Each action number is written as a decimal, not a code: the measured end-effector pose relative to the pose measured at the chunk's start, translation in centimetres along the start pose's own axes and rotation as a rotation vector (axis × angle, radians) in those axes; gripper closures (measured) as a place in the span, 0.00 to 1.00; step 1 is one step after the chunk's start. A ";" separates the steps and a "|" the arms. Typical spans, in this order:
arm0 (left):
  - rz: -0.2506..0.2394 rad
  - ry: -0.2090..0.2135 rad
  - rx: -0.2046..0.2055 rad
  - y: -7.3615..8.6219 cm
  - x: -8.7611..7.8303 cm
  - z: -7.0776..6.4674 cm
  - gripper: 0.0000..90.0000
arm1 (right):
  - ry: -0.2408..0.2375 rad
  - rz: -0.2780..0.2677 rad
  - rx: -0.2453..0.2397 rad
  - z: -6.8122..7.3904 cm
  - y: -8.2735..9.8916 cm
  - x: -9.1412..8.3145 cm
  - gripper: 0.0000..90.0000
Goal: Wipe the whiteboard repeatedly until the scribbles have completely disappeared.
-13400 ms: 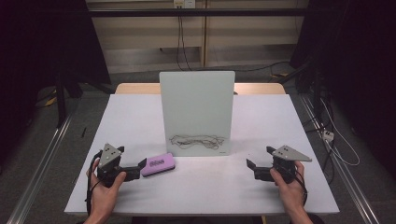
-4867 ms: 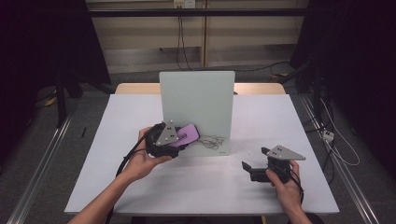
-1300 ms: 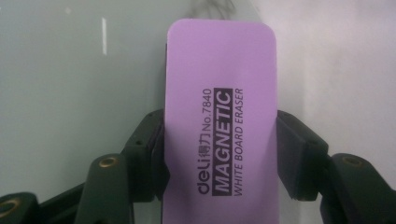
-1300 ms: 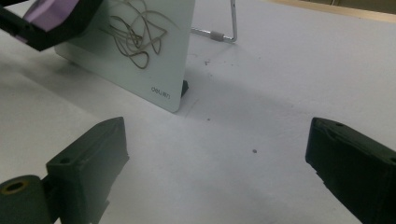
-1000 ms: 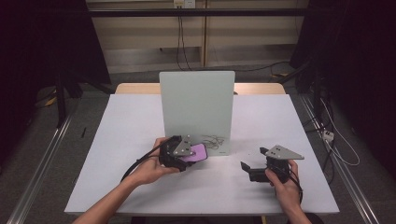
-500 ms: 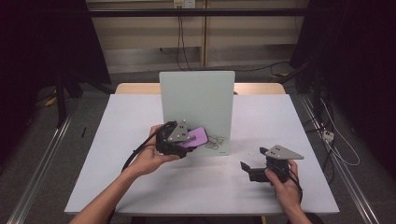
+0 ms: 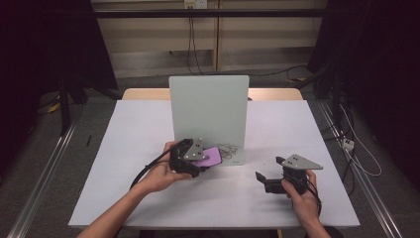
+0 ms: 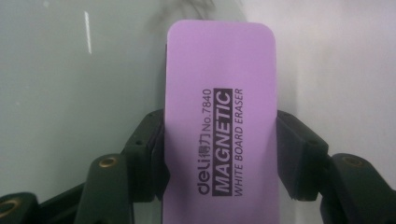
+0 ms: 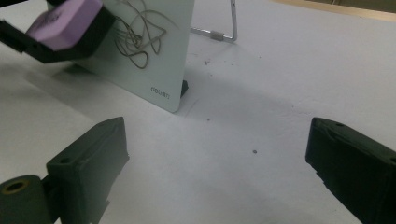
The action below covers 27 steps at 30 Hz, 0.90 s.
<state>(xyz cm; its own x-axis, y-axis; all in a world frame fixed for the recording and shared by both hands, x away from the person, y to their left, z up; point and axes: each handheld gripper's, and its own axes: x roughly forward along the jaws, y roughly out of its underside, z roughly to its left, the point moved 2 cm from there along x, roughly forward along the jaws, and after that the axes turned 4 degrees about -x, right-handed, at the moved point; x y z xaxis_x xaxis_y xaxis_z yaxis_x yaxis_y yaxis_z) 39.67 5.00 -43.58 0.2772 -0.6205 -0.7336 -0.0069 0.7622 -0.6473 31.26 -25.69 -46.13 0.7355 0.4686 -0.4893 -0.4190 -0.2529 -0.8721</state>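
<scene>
Your left gripper (image 7: 198, 159) is clamped on the purple eraser (image 8: 219, 121), its jaws pressing both long sides, as the left gripper view shows plainly. In the high view you hold the eraser (image 7: 208, 156) at the lower left part of the upright whiteboard (image 7: 210, 106), at about seven o'clock on its face, with the scribble (image 7: 229, 149) just off toward three o'clock from the eraser. Whether the eraser touches the board, you cannot tell here. Your right gripper (image 7: 262, 179) sits at about four o'clock from the whiteboard, well apart from it, jaws spread wide over bare table (image 7: 138, 129) with nothing between them.
</scene>
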 end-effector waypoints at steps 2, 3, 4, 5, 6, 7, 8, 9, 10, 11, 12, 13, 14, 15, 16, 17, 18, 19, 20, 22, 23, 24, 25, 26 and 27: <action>0.017 0.007 0.003 0.4 0.3 -0.4 0.46 | 0.000 0.001 0.001 0.0 0.0 0.0 0.06; 0.022 0.009 0.006 0.6 0.3 -0.4 0.46 | 0.000 0.001 0.001 0.0 0.0 0.0 0.06; 0.016 0.007 -0.006 0.7 0.2 -0.3 0.46 | 0.001 0.002 -0.001 0.0 0.0 0.0 0.06; 0.017 0.008 -0.006 0.7 0.0 -0.2 0.46 | 0.000 0.002 0.003 0.0 0.0 -0.1 0.06; 0.007 0.003 -0.012 0.7 -0.2 0.0 0.46 | 0.001 0.002 0.004 0.0 0.0 -0.1 0.06; -0.006 -0.009 -0.017 0.6 -0.6 0.2 0.46 | 0.001 0.003 0.004 0.0 0.0 -0.1 0.06; -0.018 -0.020 -0.023 0.6 -1.0 0.5 0.46 | 0.002 0.003 0.004 0.0 0.0 -0.1 0.06; -0.033 -0.035 -0.035 0.4 -1.5 0.8 0.46 | 0.001 0.003 0.004 0.0 0.0 -0.1 0.06; -0.050 -0.047 -0.043 0.3 -2.0 1.1 0.46 | 0.002 0.002 0.002 0.0 0.0 -0.1 0.06; -0.069 -0.062 -0.055 0.1 -2.5 1.5 0.46 | 0.001 0.002 0.001 0.0 0.0 0.0 0.06; -0.082 -0.076 -0.062 -0.1 -3.1 1.8 0.46 | 0.002 0.002 0.003 0.0 0.0 0.0 0.06; -0.096 -0.093 -0.069 -0.3 -3.6 2.2 0.46 | 0.002 0.001 0.003 0.0 0.0 0.0 0.06; -0.116 -0.108 -0.076 -0.6 -4.1 2.5 0.46 | 0.002 0.003 0.001 0.0 0.0 0.0 0.06; -0.138 -0.130 -0.084 -0.8 -4.6 2.9 0.46 | 0.001 0.003 -0.001 0.1 0.0 0.1 0.06; -0.156 -0.142 -0.094 -1.0 -5.1 3.2 0.46 | -0.002 0.003 0.000 0.1 0.0 0.1 0.06; -0.170 -0.145 -0.105 -1.1 -5.4 3.6 0.46 | -0.002 0.003 -0.001 0.1 0.0 0.1 0.06; -0.180 -0.143 -0.114 -1.2 -5.6 3.8 0.46 | 0.000 0.002 -0.003 0.1 0.0 0.0 0.06; -0.179 -0.144 -0.112 -1.3 -5.5 3.8 0.46 | 0.000 0.004 0.002 0.1 0.0 0.0 0.06; -0.173 -0.154 -0.100 -1.3 -5.4 3.7 0.46 | 0.001 0.001 0.002 0.0 0.0 0.0 0.06; -0.156 -0.155 -0.081 -1.4 -5.0 3.3 0.46 | 0.001 0.001 0.002 0.0 0.0 0.0 0.06; -0.151 -0.150 -0.078 -1.5 -4.7 3.2 0.46 | 0.002 0.003 -0.002 0.0 0.0 0.0 0.06; -0.145 -0.141 -0.076 -1.6 -4.4 3.0 0.46 | 0.002 0.004 0.001 0.0 0.0 0.0 0.06; -0.141 -0.137 -0.070 -1.7 -4.1 2.8 0.46 | 0.000 0.003 0.001 0.1 0.0 0.1 0.06; -0.138 -0.135 -0.068 -1.8 -3.7 2.6 0.46 | -0.001 0.002 -0.002 0.1 -0.1 0.1 0.06; -0.126 -0.130 -0.058 -1.9 -3.4 2.3 0.46 | -0.003 0.004 -0.005 0.1 -0.1 0.1 0.06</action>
<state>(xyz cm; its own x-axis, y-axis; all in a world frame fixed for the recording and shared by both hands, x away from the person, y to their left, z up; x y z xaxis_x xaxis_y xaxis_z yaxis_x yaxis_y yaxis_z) 41.01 6.06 -39.40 0.4016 -0.6782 -0.6154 -0.0187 0.6658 -0.7459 31.27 -25.52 -46.11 0.7323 0.4704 -0.4923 -0.4189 -0.2589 -0.8704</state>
